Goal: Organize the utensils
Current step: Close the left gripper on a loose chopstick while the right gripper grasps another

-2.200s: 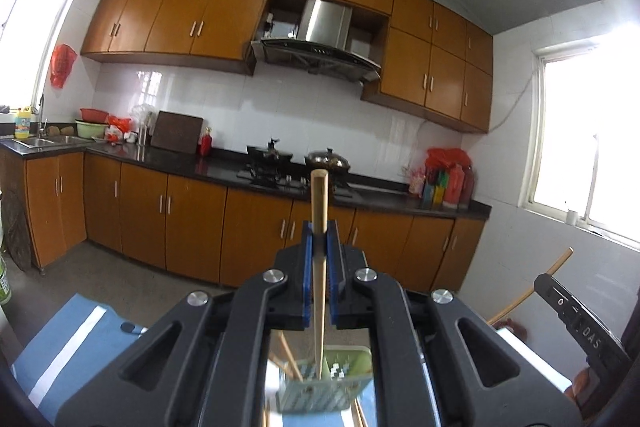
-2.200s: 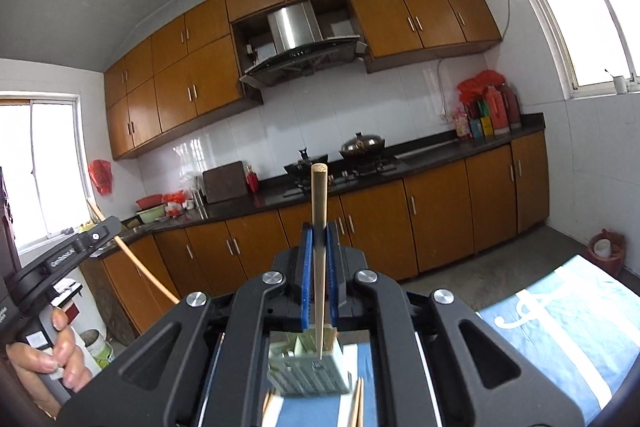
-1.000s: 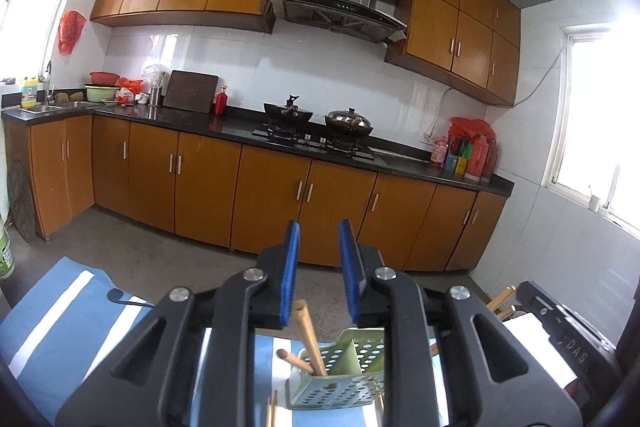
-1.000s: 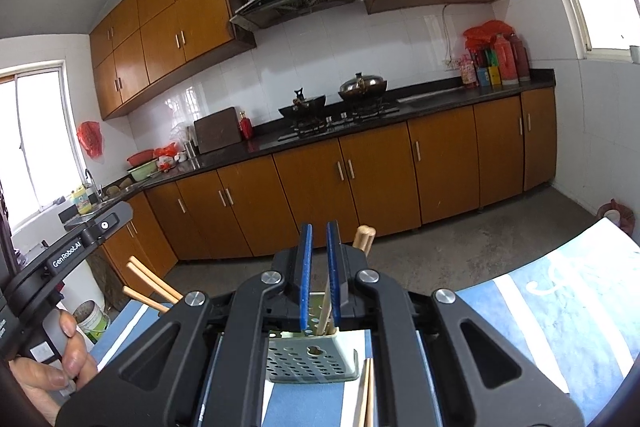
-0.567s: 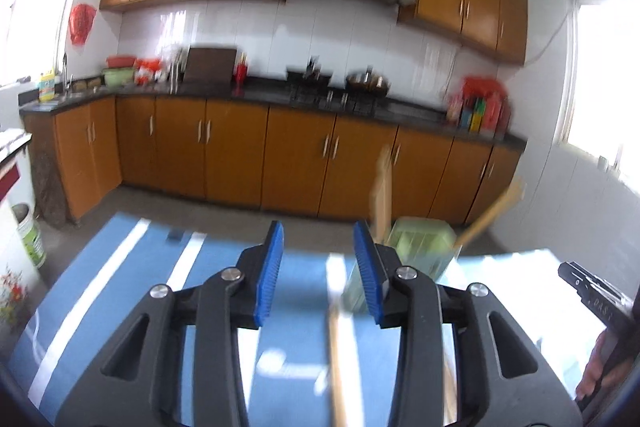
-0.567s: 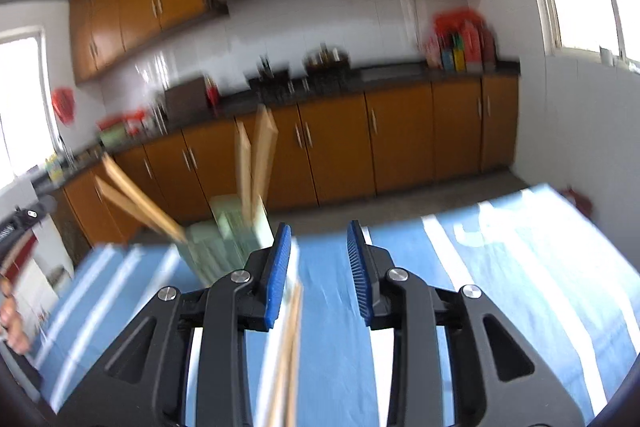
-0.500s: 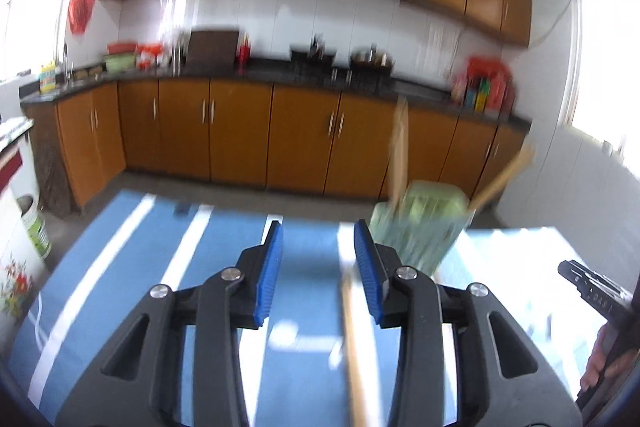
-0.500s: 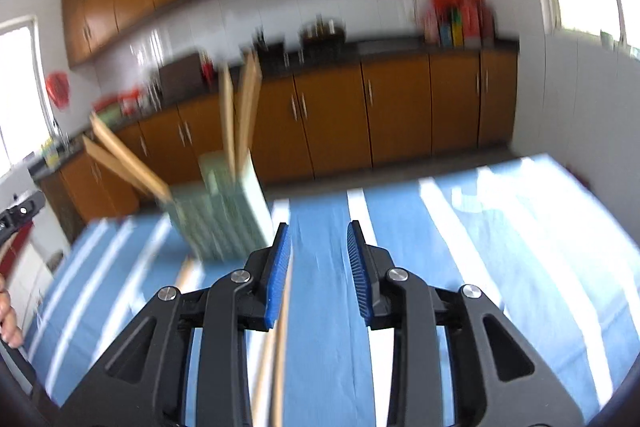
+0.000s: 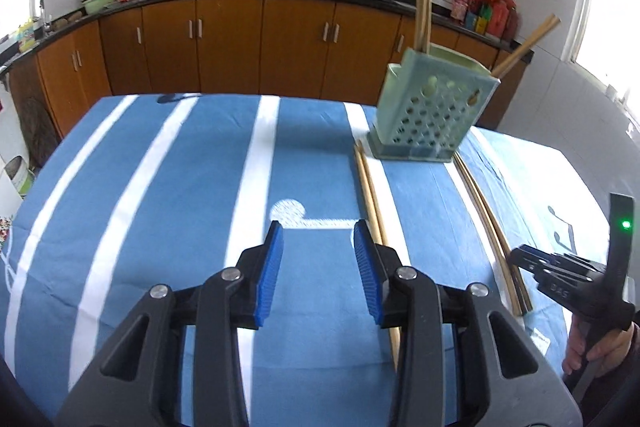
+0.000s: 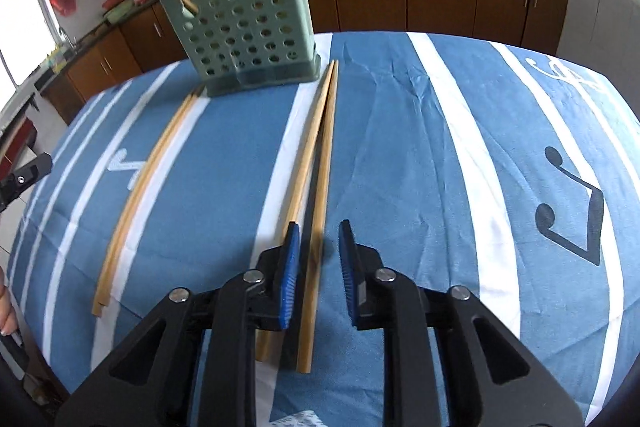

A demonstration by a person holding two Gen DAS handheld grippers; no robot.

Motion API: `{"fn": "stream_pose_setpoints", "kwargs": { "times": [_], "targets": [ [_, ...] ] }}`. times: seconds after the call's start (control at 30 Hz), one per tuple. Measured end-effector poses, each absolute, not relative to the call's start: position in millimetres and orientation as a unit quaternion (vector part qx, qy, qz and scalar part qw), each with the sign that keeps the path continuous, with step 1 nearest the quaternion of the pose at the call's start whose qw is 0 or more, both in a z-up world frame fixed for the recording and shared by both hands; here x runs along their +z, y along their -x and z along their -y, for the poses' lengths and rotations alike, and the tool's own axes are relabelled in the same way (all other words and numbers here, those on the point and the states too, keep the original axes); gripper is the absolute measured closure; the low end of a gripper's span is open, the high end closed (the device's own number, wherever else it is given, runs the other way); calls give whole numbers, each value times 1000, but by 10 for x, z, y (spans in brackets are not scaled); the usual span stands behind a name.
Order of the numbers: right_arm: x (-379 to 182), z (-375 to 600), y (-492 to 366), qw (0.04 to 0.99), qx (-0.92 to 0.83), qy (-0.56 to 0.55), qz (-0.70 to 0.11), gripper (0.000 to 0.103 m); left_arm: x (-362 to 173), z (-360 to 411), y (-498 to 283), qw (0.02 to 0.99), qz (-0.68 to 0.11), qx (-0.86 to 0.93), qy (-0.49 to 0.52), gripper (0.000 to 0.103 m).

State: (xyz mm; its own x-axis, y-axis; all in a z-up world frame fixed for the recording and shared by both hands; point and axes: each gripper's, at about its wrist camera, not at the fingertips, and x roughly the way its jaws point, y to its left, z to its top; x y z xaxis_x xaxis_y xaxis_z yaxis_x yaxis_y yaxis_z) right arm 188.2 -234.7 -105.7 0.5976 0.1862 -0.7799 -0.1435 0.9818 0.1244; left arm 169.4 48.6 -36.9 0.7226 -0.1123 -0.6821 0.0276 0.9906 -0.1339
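Chopsticks are lying in pairs on the striped blue cloth, and more are standing in the green holder.

You are holding your right gripper low over the right-hand pair; its jaws are closing with one stick between the pads, not yet pressing on it. Your left gripper is hanging with its jaws apart over bare cloth, nothing between them, just beside the other pair, which is running from the holder's foot toward you.
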Motion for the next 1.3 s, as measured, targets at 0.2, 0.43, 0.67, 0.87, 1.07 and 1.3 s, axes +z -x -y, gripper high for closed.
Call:
{"fn": "stream_pose_setpoints", "kwargs": {
  "times": [0.2, 0.43, 0.67, 0.87, 1.07, 1.3],
  "targets": [
    [-1034, 2630, -1921, 903, 27, -33, -427, 95, -537, -331, -1769, 912, -400, -67, 57, 70],
    [-1040, 3021, -1929, 902, -28, -77, -423, 95, -742, -95, -1777, 897, -428, -104, 43, 83],
    [-1056, 2976, -1924, 905, -30, -64, -420, 95, -880, 60, -1784, 887, -446, -115, 25, 88],
    [-1049, 2984, -1915, 905, -26, -64, -420, 95, -918, 118, -1809, 887, -448, -109, 16, 88],
    [-1047, 2972, -1916, 906, -26, -61, -419, 95, -870, 61, -1800, 892, -438, -108, 35, 89],
    [-1046, 2961, -1914, 906, -24, -58, -418, 95, -943, 78, -1895, 889, -450, -80, 20, 89]
  ]
}}
